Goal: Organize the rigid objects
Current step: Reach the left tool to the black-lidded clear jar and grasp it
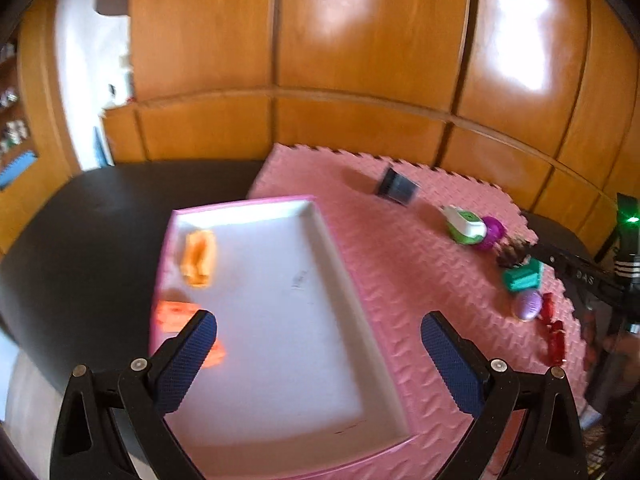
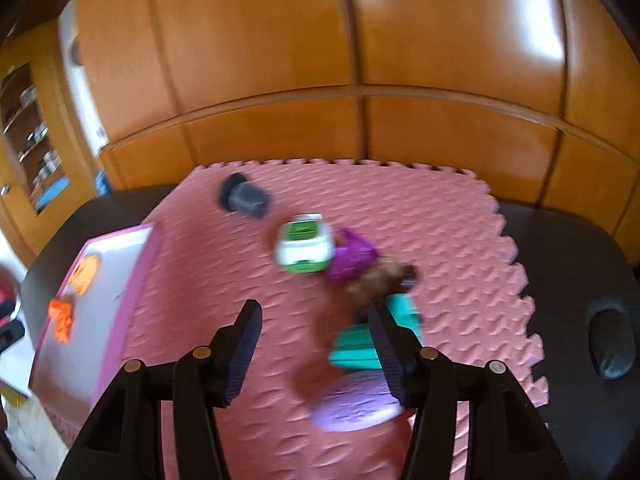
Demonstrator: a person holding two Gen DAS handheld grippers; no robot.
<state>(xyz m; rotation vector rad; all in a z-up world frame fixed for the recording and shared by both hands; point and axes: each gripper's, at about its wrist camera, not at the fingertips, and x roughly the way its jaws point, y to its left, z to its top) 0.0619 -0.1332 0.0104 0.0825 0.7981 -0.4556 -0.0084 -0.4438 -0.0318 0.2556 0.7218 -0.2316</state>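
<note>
Hovering over tray [image 1: 352, 292], left fingers [image 1: 319, 337] wide open, empty. Right fingers [image 2: 316, 322] part open, empty, lower centre above mat [image 2: 440, 216]; toys [image 2: 306, 248] mid-frame, two orange blocks [image 1: 199, 258] in tray.

Blurred brown object [image 2: 380, 280] beside teal block [image 2: 360, 344]

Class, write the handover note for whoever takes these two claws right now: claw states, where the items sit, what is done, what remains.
Left claw: open, empty, over the pink tray.
Right claw: open, empty, above the pink mat.
Done: two orange pieces lie in the tray.
Left: on the mat remain the dark cup, white-green box, magenta toy, teal block, lilac egg and red pieces.
</note>
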